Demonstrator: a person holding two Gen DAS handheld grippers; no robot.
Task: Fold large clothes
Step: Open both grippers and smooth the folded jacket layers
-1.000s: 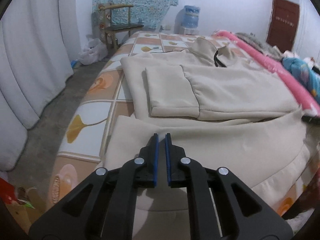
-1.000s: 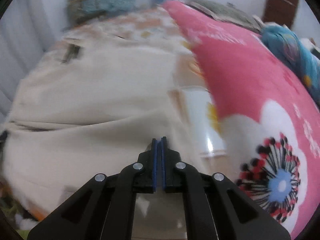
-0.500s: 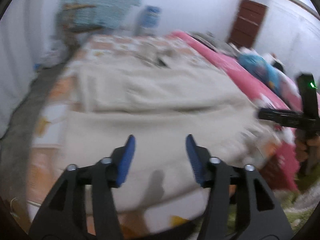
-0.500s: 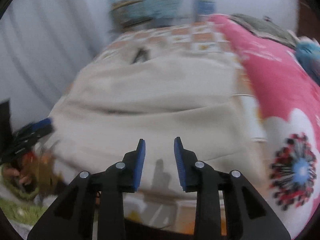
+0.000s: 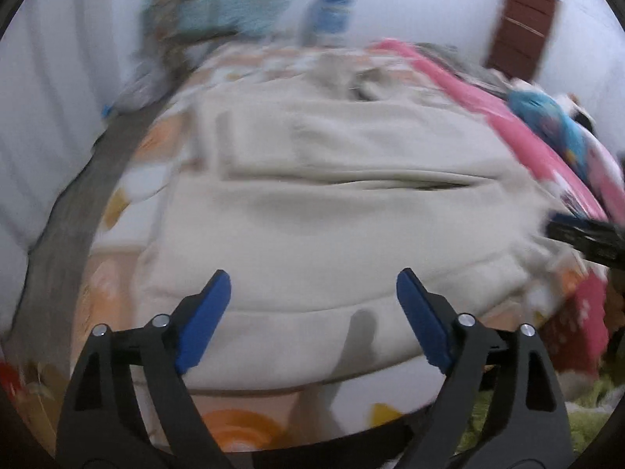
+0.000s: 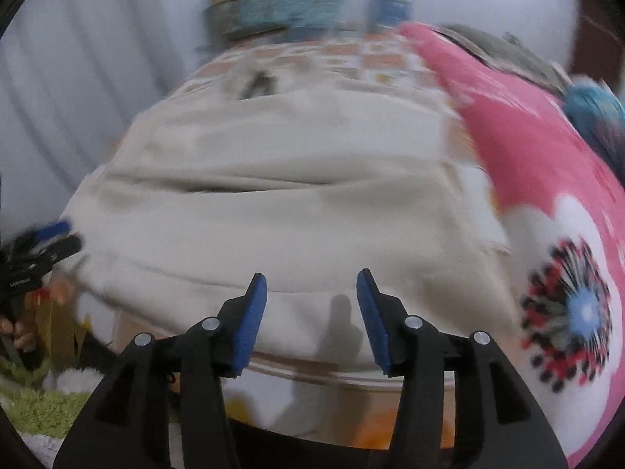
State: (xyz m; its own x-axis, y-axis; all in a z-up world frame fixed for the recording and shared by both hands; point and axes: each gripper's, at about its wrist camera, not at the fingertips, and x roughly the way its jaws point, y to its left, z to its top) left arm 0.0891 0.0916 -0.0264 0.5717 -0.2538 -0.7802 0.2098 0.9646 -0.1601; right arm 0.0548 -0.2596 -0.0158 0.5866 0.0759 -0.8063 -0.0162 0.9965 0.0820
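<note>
A large beige garment (image 5: 332, 211) lies folded on the bed, its lower part turned up so a crease runs across the middle; it fills the right wrist view too as the beige garment (image 6: 281, 203). My left gripper (image 5: 312, 305) hovers over the garment's near hem, jaws wide and still opening, with nothing between them. My right gripper (image 6: 310, 301) hangs over the same hem farther right, jaws opening, holding nothing. Each gripper shows at the edge of the other's view: the right gripper (image 5: 582, 234), the left gripper (image 6: 43, 246). Both views are blurred.
The bed (image 5: 129, 203) has an orange-patterned sheet. A pink flowered quilt (image 6: 547, 179) and a blue bundle (image 5: 554, 125) lie along the right side. Beyond the bed stand a chair (image 6: 242, 11) and a water jug (image 5: 328, 11); a brown door (image 5: 519, 31) is at right. Green rug (image 6: 35, 398) below.
Both grippers went from shut to open and let go of the beige garment. Both pulled back from the bed, so more of the garment and its near hem shows.
</note>
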